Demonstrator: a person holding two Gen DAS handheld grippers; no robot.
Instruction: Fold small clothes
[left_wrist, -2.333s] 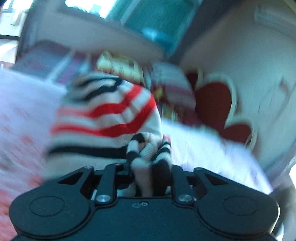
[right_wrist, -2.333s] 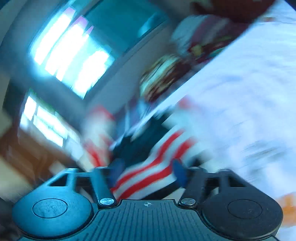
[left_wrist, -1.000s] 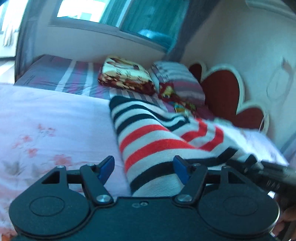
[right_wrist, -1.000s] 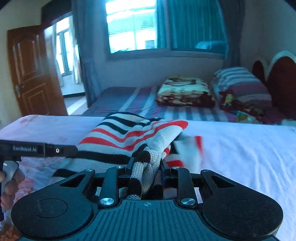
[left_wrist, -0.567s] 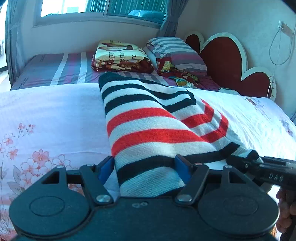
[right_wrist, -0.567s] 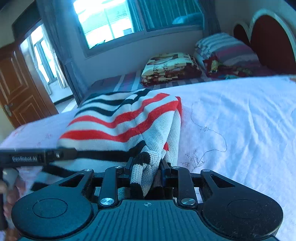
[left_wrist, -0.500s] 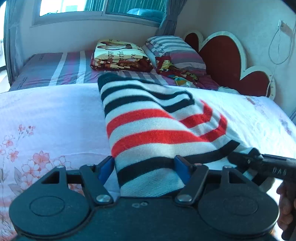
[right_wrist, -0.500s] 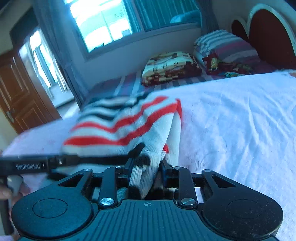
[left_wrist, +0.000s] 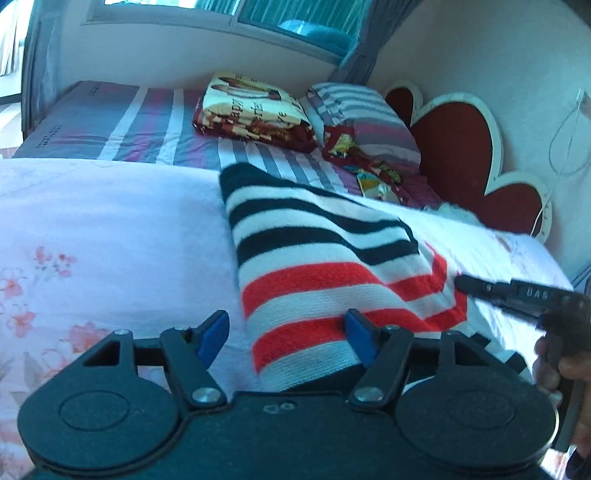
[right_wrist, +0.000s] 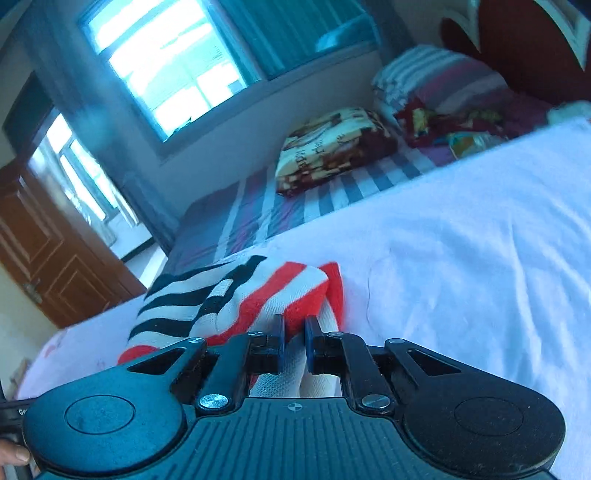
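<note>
On the pale pink floral-printed bed sheet, the red, white and black striped knit garment lies folded into a thick soft slab, so folding looks well along, with tidying perhaps left. The left gripper straddles its near edge at six o'clock, jaws wide apart and holding nothing; the right gripper, jaws nearly closed, seems to pinch the ribbed corner at four o'clock.

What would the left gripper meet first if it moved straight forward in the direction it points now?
Most likely the striped sweater: it lies on the bed between the open fingers of the left gripper, stretching ahead. Beyond it come the pillows; depth is unclear.
</note>
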